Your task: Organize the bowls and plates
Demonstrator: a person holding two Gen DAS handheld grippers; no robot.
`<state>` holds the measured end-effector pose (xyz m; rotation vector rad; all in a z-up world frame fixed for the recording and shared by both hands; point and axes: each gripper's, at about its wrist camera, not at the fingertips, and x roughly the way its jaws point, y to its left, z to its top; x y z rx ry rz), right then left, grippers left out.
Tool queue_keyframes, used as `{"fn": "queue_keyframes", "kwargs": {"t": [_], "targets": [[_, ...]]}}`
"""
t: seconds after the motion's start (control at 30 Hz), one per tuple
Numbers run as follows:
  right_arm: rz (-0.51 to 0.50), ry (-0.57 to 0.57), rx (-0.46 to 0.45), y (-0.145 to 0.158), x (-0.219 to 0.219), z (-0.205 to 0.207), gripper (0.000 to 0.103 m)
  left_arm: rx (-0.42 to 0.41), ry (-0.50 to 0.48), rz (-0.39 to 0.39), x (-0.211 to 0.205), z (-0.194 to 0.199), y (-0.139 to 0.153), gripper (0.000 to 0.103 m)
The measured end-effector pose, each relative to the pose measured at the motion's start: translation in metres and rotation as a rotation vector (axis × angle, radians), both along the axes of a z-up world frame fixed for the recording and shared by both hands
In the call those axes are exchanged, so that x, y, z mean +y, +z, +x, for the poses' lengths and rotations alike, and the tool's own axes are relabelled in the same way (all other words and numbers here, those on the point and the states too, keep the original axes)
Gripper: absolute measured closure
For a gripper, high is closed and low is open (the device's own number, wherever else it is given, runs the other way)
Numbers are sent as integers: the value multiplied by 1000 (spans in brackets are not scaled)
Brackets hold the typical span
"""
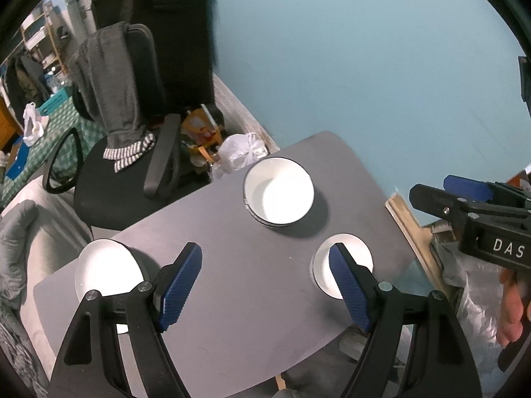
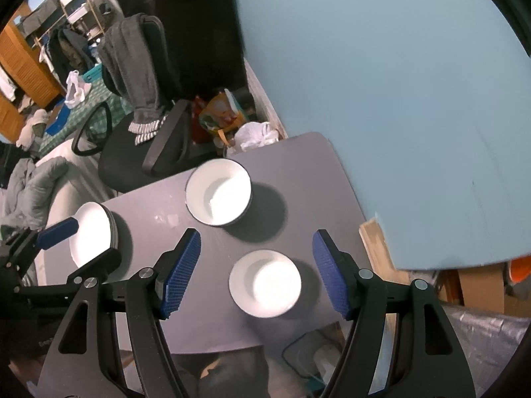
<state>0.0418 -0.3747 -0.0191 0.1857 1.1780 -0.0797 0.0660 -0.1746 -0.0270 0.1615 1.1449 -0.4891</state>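
Observation:
Three sets of white dishes stand on a grey table (image 1: 232, 298). A large black-rimmed bowl stack (image 1: 278, 192) (image 2: 217, 195) is at the far side. A small bowl (image 1: 351, 252) (image 2: 265, 283) sits near the right edge. A stack of plates (image 1: 106, 268) (image 2: 91, 235) is at the left. My left gripper (image 1: 265, 247) (image 2: 78, 245) hovers open over the table's middle, with the plates left of its left finger. My right gripper (image 2: 256, 233) (image 1: 438, 192) hangs open above the small bowl, which shows in the gap, untouched by the blue pads (image 2: 181, 275).
A black office chair (image 1: 126, 179) draped with a grey garment stands beyond the table's far left. Bags (image 1: 239, 149) lie on the floor by the blue wall (image 1: 365, 66). A wooden board (image 2: 381, 248) and cardboard boxes (image 2: 481, 285) sit to the right. Grey bedding (image 1: 16, 248) is left.

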Motion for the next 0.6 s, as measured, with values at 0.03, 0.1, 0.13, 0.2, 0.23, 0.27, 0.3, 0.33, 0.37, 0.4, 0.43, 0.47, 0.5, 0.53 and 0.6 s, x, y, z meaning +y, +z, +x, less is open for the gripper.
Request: {"fn": "queue_keyframes", "kwargs": {"t": [0.03,0.1,0.13,0.2,0.23,0.27,0.3,0.33,0.37,0.4,0.43,0.47,0.5,0.53,0.6], "targets": [[1,-8,3,-1,-2,-3,34,2,-8,0,-2,-1,0,23],[1,-22,5,0,-5,-10,34,7,-27,1,-9,-4,-1,23],[2,-28,6,-1,-7,-12,34,10,-35,1,-12,-5,-2,23],[5,-47,11,-4,-11,-18,34,14,-54,4,-18,-8,-3,23],[8,-54,14,-5,-13,-20,34,14,-62,3,-21,-9,-4,23],[11,-64,22,-7,-15,-23,34,15,-70,4,-23,-11,-4,23],[11,-70,26,-8,-16,-25,34,19,-81,5,-27,-12,-5,23],[9,-78,29,-9,-18,-27,34,23,-89,5,-30,-13,-7,23],[7,-86,33,-11,-21,-30,34,28,-97,6,-32,-14,-9,23],[8,-91,35,-12,-22,-32,34,38,-108,10,-36,-15,-12,23],[9,-100,41,-14,-25,-34,34,43,-114,10,-37,-16,-14,23],[7,-109,49,-17,-27,-37,34,50,-123,12,-41,-17,-16,23],[5,-115,54,-19,-28,-39,34,52,-127,15,-42,-18,-17,23],[3,-121,61,-21,-30,-41,34,54,-135,19,-45,-19,-20,23],[3,-135,73,-27,-35,-46,34,58,-148,32,-49,-20,-25,23]]}}
